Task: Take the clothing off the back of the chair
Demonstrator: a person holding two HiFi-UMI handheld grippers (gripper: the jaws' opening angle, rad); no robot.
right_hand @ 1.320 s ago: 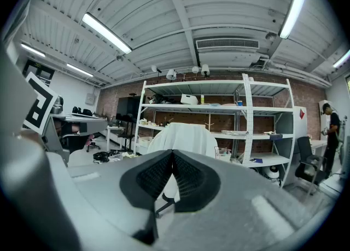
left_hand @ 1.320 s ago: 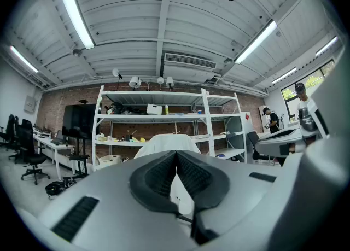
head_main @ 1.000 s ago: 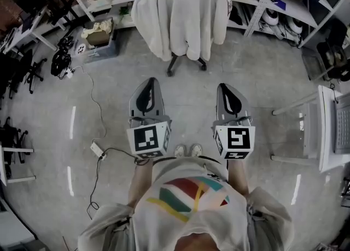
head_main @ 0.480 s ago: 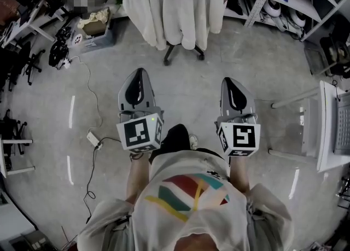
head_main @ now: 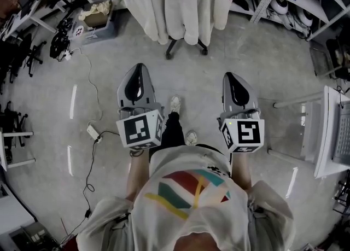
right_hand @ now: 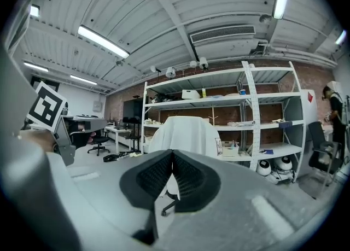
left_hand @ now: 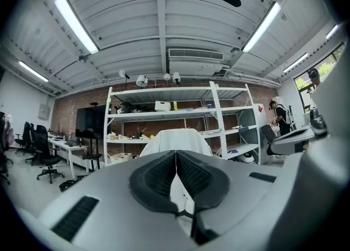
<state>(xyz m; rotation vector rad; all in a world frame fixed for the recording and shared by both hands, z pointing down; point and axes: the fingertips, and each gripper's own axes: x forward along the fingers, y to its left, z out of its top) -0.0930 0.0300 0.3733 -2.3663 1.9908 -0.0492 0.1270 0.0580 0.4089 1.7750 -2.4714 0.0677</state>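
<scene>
Fingers (left_hand: 156, 176) of left gripper (head_main: 137, 69) and right gripper (head_main: 230, 76) closed pad to pad, nothing between. White garment (head_main: 180, 1) draped over swivel chair (head_main: 186, 47) back, ahead, well apart from both.

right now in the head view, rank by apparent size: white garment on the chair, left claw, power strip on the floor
1. white garment
2. left claw, enlarged by nearness to the camera
3. power strip
</scene>
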